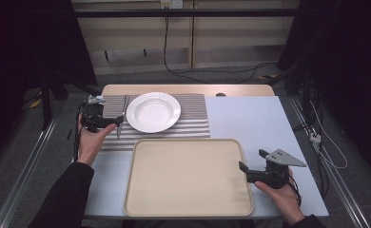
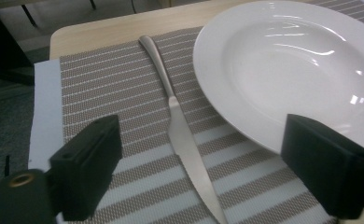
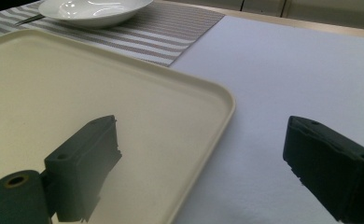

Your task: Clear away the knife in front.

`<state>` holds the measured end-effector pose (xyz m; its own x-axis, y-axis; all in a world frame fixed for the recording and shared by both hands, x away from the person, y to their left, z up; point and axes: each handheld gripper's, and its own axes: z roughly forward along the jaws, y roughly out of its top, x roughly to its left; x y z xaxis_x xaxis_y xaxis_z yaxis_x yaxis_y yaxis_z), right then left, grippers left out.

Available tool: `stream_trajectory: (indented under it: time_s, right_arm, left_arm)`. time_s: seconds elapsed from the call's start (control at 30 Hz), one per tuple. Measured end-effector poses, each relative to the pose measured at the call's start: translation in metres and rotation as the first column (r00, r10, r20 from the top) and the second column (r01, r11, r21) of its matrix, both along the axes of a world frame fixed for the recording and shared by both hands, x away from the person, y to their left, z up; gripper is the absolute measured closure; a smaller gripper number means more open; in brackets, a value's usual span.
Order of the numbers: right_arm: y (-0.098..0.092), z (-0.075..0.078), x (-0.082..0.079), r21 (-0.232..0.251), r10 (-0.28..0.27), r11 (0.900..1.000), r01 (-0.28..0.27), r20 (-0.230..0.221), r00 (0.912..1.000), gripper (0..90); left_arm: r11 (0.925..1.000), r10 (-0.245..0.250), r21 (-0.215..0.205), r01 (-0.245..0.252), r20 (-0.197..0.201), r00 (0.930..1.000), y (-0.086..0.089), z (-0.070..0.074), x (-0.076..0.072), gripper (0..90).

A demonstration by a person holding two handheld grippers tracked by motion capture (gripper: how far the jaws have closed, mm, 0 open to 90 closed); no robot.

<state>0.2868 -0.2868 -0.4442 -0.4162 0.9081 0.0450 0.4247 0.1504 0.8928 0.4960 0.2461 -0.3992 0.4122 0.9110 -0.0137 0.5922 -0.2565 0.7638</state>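
The knife (image 2: 182, 135) lies flat on the striped placemat (image 2: 105, 93), just beside the left rim of the white plate (image 2: 292, 65), near the table's (image 1: 259, 118) far left corner, its handle toward the far edge and its blade toward you. That is where a place setting puts it, and it lies too flat to pinch from the side, so you will have to come down over it.

Your left gripper (image 2: 201, 168) is lined up for that: its jaws stand wide apart with the blade running between them, one jaw over the mat, the other overlapping the plate's rim. Nothing is held yet. From the high view the left gripper (image 1: 108, 122) sits over the mat's left part, close to the knife (image 1: 120, 121). I judge the grip is about to be taken; watch that the plate-side jaw does not catch the rim as you close.

Your right gripper (image 3: 203, 172) waits with its jaws spread and empty, straddling the right edge of the beige tray (image 3: 77, 93), one jaw over the tray and one over the bare white table (image 3: 283, 74). In the high view the right gripper (image 1: 251, 164) rests by the tray's (image 1: 188, 178) near right corner, probably to steady it, since the tray looks like the landing place.
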Motion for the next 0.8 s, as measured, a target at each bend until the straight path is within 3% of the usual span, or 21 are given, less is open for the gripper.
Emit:
stream_trajectory:
  time_s: [0.13,0.33,0.47,0.53,0.6,0.7,0.8]
  right_arm:
    - [0.000,0.000,0.001,0.002,-0.001,1.000,0.001,-0.003,1.0000,10.3]
    - [-0.001,-0.001,0.002,0.006,0.001,1.000,0.000,-0.012,0.9999,10.1]
    - [0.000,-0.001,0.002,0.002,0.003,1.000,-0.003,-0.012,0.9999,10.0]
    - [0.001,-0.002,0.002,0.001,0.006,1.000,-0.006,-0.011,0.9999,10.0]
    - [0.000,-0.002,0.002,0.001,0.006,1.000,-0.006,-0.011,0.9999,10.0]
    - [-0.001,-0.002,0.002,0.003,0.003,1.000,-0.003,-0.016,0.9999,10.0]
    - [-0.001,-0.002,0.003,0.008,0.002,1.000,-0.002,-0.020,0.9998,10.0]
  left_arm:
    - [0.9995,0.016,0.027,-0.016,-0.005,0.9999,0.002,-0.006,0.019,15.3]
    - [0.9984,0.036,0.046,-0.034,-0.058,0.9977,-0.001,-0.014,0.045,18.0]
    - [0.9966,0.065,0.056,-0.061,-0.068,0.9956,-0.002,-0.018,0.062,20.9]
    - [0.9965,0.081,0.028,-0.079,-0.076,0.9938,-0.001,-0.021,0.069,24.7]
    - [0.9960,0.086,0.031,-0.084,-0.096,0.9916,-0.004,-0.025,0.076,25.2]
    - [0.9936,0.096,0.071,-0.088,-0.110,0.9893,-0.006,-0.030,0.084,31.2]
    - [0.9930,0.110,0.058,-0.103,-0.128,0.9857,-0.004,-0.034,0.092,36.6]
